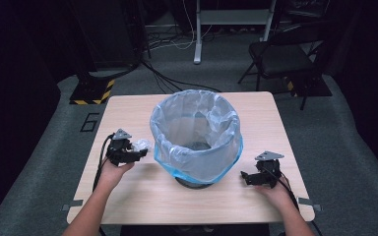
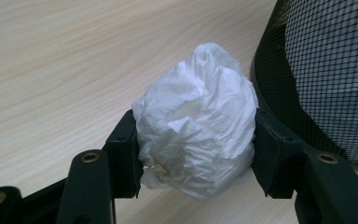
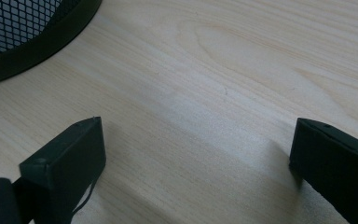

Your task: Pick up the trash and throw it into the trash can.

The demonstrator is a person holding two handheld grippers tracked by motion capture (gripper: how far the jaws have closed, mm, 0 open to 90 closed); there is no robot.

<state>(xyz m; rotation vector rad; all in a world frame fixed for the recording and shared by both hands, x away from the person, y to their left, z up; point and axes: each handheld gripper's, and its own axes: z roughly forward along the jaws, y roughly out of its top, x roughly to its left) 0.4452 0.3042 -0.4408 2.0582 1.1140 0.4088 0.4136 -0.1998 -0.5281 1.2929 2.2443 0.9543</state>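
The left gripper [image 2: 196, 140] is clamped on a crumpled white wad [image 2: 196, 121], the mesh bin [image 2: 326, 70] at its two o'clock. The right gripper [image 3: 196, 158] stands wide apart, empty.

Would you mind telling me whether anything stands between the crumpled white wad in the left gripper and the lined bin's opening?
Only the bin's wall: the wad, clamped in the left gripper, sits below the rim.
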